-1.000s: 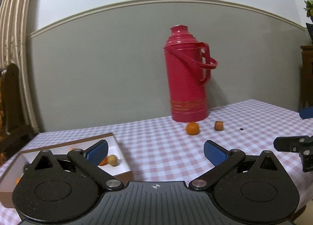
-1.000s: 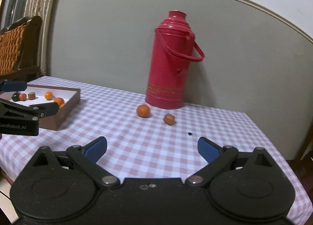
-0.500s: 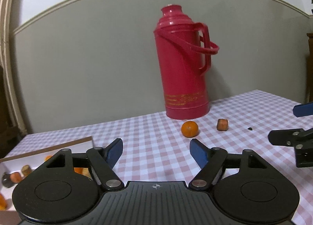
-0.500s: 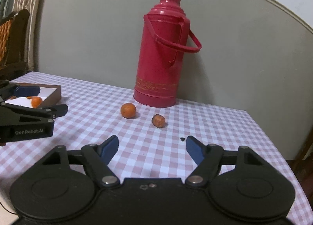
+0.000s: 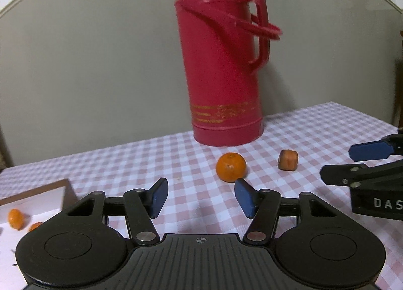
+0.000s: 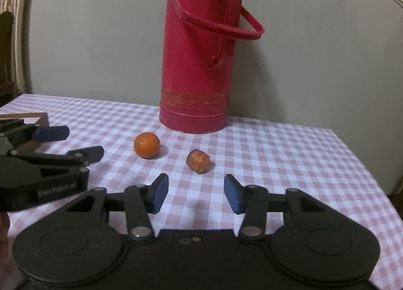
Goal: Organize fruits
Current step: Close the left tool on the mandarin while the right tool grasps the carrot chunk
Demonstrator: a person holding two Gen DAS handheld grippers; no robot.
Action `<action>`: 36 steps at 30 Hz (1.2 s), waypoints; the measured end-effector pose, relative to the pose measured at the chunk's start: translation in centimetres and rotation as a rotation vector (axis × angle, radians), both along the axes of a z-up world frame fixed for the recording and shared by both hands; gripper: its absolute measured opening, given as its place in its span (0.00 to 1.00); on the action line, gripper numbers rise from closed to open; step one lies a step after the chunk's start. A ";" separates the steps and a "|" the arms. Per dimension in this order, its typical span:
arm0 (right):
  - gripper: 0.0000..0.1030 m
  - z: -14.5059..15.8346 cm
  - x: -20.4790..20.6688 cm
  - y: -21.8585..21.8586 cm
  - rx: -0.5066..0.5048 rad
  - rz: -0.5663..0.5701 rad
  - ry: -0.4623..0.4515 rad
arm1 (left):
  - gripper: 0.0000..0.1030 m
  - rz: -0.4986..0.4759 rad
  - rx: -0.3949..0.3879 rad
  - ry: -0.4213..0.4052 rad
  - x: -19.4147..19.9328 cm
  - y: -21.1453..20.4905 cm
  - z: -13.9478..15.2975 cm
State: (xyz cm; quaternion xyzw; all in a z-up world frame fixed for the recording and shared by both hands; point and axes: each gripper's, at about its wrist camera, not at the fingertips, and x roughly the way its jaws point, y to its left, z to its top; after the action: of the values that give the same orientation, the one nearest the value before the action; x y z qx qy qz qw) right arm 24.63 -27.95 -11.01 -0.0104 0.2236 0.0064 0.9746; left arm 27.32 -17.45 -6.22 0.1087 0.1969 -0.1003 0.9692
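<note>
From my left cam, lower right of frame: white letters "DAS" on the black body of my right gripper (image 5: 357,161), cut off at the edge. From my right cam, lower left: "GenRobot.AI", blurry, on my left gripper (image 6: 83,142). No other legible txt.

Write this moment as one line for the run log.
left hand-held gripper: open, empty | right hand-held gripper: open, empty | orange, brown fruit: on tablecloth before thermos | box: holds fruits
</note>
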 end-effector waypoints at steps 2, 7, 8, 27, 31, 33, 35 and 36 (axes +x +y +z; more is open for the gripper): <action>0.38 -0.3 1.1 -0.1 -0.006 0.003 0.015 | 0.58 -0.007 0.002 0.014 0.9 -0.5 -0.3; 0.37 -0.9 3.8 -0.2 -0.020 0.032 0.059 | 0.58 -0.036 0.007 0.070 3.8 -1.9 -0.7; 0.37 -1.0 4.3 -0.2 -0.019 0.040 0.066 | 0.58 -0.039 0.004 0.078 4.4 -2.2 -0.9; 0.24 -2.7 10.8 -1.6 -0.008 0.062 0.112 | 0.43 -0.069 -0.004 0.196 9.9 -5.4 -2.3; 0.19 -2.8 10.9 -1.3 -0.007 0.078 0.119 | 0.39 -0.078 0.018 0.192 9.5 -5.9 -2.3; 0.19 -2.6 10.6 -1.3 -0.004 0.077 0.116 | 0.39 -0.068 0.002 0.169 8.9 -5.5 -2.1; 0.19 -2.2 10.0 -1.4 -0.005 0.074 0.109 | 0.39 -0.062 -0.011 0.153 8.0 -4.9 -1.7; 0.19 -1.9 9.6 -1.4 -0.010 0.072 0.102 | 0.39 -0.056 -0.020 0.143 7.4 -4.5 -1.4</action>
State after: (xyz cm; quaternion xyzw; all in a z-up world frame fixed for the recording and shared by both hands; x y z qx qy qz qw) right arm 34.22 -29.31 -12.92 -0.0227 0.2726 0.0407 0.9610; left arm 34.74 -21.97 -7.58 0.0970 0.2613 -0.1368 0.9506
